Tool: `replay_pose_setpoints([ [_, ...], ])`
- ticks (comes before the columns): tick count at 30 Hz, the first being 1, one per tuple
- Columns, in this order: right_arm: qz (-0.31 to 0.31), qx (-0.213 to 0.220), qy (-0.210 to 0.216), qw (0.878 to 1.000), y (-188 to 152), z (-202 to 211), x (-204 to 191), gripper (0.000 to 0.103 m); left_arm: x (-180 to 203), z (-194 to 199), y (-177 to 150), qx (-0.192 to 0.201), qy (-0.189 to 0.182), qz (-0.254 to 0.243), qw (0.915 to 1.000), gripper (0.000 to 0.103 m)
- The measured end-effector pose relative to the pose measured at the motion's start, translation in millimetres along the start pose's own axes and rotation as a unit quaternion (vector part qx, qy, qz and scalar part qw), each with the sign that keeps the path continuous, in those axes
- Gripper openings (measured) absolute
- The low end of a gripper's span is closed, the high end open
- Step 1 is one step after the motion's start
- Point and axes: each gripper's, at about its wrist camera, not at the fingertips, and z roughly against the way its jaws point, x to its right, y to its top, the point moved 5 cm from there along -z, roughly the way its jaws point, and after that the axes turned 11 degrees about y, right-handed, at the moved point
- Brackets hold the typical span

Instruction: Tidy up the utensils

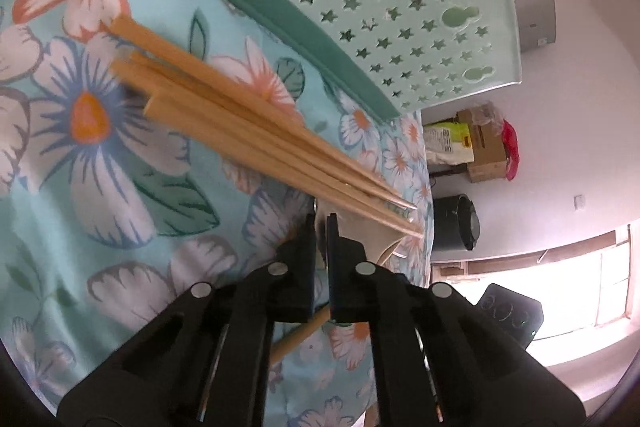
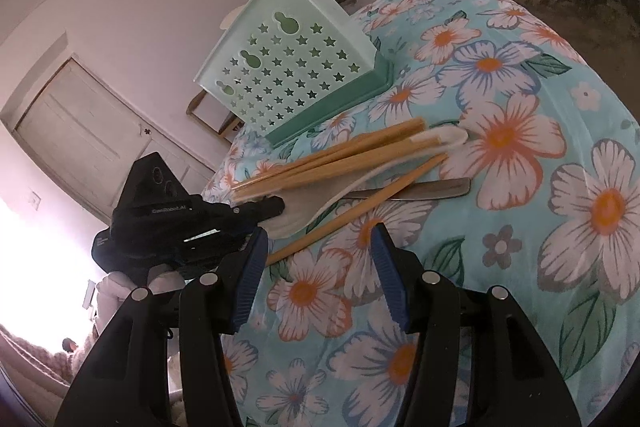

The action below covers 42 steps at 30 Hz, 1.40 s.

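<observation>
Floral tablecloth [image 2: 520, 267] bearing a mint star-pierced basket [image 2: 304, 67]. Just beside the basket: wooden chopsticks [image 2: 340, 159] piled over a white spoon [image 2: 320, 203] and metal knife [image 2: 432, 189]. Left gripper [image 1: 321, 223] pinches the spoon; right gripper [image 2: 316, 243] gapes wide.

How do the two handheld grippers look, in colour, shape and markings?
Both are black plastic with round silver studs on the finger linkages. The right gripper has ribbed blue pads on its fingers. The left gripper has dark pads; in the right wrist view its body bears white lettering, too small to read surely. No cables or sleeves show.
</observation>
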Motion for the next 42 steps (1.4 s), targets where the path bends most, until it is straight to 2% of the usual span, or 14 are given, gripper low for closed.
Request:
replay_pose_setpoints([
  [4,0.000,0.001,0.001,1.000,-0.4,0.4,-0.2,0.053,10.6,15.3,12.0,0.020,-0.013,0.002,0.9997,0.002],
  [9,-0.002,0.003,0.002,1.000,-1.0,0.8,0.1,0.053,16.8,46.6,33.1,0.080,-0.029,-0.003,0.9964,0.002],
  [13,-0.002,0.003,-0.001,1.000,-1.2,0.3,-0.5,0.053,15.7,64.1,36.9,0.102,-0.033,-0.012,0.9942,0.002],
  [17,-0.002,0.002,-0.005,1.000,-0.6,-1.0,-1.6,0.053,18.9,92.3,35.0,0.139,-0.014,-0.053,0.9887,0.002],
  [19,-0.003,0.002,-0.006,1.000,-0.2,-1.2,-2.1,0.053,14.8,101.8,31.6,0.144,0.007,-0.067,0.9873,0.002],
  [25,0.002,0.000,-0.011,1.000,-1.5,-1.3,-7.8,0.053,2.0,121.0,14.3,0.169,0.086,-0.121,0.9745,0.002],
  [26,0.004,-0.001,-0.012,1.000,-1.7,-1.3,-9.7,0.053,-0.1,122.6,12.9,0.170,0.102,-0.132,0.9713,0.002],
  [29,0.009,-0.001,-0.014,1.000,-2.0,-0.1,-14.0,0.053,-10.3,125.4,5.7,0.175,0.173,-0.180,0.9524,0.004],
  [30,0.011,0.000,-0.014,1.000,-2.0,0.0,-15.5,0.053,-11.6,124.0,3.4,0.169,0.183,-0.191,0.9493,0.005],
  [33,0.014,0.001,-0.017,1.000,-2.4,0.6,-19.0,0.053,-16.0,126.2,-1.0,0.171,0.194,-0.204,0.9440,0.005],
  [36,0.016,0.000,-0.018,1.000,-3.5,1.6,-20.8,0.053,-19.4,136.5,-2.2,0.187,0.192,-0.199,0.9425,0.005],
  [40,0.019,-0.001,-0.020,1.000,-5.2,1.9,-23.3,0.053,-18.9,170.6,0.7,0.231,0.161,-0.187,0.9412,0.002],
  [42,0.018,-0.001,-0.019,1.000,-5.8,2.8,-23.5,0.053,-16.4,187.3,4.4,0.255,0.156,-0.187,0.9356,0.002],
])
